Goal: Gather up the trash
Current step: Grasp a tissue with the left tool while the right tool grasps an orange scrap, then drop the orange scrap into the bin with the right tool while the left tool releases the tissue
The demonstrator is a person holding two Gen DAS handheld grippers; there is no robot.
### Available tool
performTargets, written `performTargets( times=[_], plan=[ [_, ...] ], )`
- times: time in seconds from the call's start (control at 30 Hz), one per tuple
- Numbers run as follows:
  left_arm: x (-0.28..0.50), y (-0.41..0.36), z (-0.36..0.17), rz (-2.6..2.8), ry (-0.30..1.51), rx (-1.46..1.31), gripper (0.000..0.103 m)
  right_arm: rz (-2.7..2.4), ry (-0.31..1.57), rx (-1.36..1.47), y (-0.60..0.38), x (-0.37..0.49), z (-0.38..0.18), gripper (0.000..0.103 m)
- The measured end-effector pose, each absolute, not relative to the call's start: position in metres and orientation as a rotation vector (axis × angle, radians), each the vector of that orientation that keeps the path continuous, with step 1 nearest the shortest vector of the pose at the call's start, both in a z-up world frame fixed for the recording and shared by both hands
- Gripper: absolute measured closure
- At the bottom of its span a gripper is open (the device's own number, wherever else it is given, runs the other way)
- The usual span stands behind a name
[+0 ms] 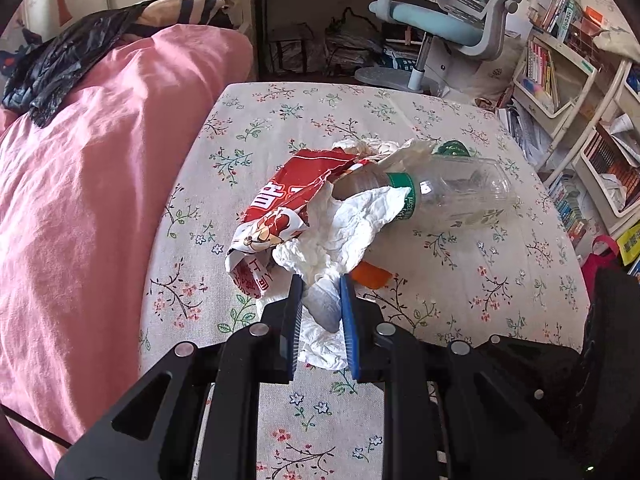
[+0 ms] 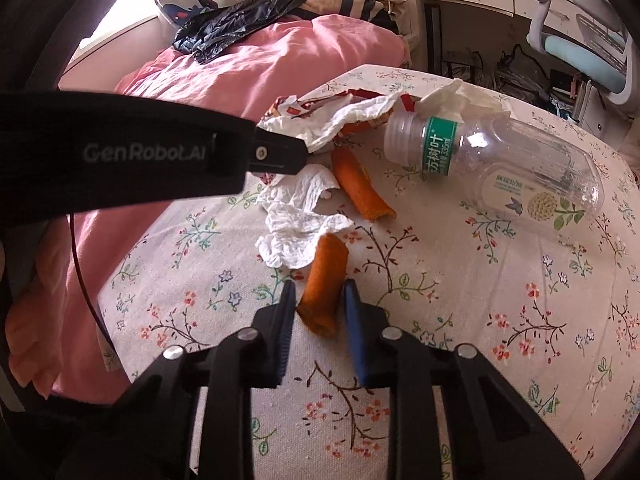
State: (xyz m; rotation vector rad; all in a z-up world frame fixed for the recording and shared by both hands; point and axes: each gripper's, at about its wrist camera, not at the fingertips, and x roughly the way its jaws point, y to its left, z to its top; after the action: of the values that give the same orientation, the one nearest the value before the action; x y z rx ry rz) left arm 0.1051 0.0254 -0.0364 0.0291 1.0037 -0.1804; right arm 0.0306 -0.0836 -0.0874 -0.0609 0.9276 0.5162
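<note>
Trash lies in a heap on the floral tablecloth (image 1: 460,288). It holds a red snack wrapper (image 1: 288,200), a clear plastic bottle (image 1: 460,188) on its side and crumpled white tissue (image 1: 344,224). My left gripper (image 1: 320,284) is shut on the near end of that tissue. In the right wrist view, my right gripper (image 2: 320,286) is shut on an orange peel (image 2: 324,296), which lies lengthwise between the pads. A second orange peel (image 2: 360,184) lies beyond it, beside more tissue (image 2: 296,232) and the bottle (image 2: 500,160). The left gripper's black body (image 2: 120,152) reaches in from the left.
A pink bedspread (image 1: 80,200) borders the table on the left, with a black plastic bag (image 1: 60,68) lying on it. A blue-grey desk chair (image 1: 448,20) stands beyond the table's far edge. Shelves of books (image 1: 560,80) line the right side.
</note>
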Motion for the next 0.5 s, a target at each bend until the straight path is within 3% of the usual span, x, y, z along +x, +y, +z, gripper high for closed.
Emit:
performTargets(
  times=[0.5],
  plan=[
    [0.042, 0.010, -0.034, -0.193, 0.970, 0.077, 0.085, 0.670, 0.862, -0.106, -0.118, -0.047, -0.056, 0.082]
  ],
)
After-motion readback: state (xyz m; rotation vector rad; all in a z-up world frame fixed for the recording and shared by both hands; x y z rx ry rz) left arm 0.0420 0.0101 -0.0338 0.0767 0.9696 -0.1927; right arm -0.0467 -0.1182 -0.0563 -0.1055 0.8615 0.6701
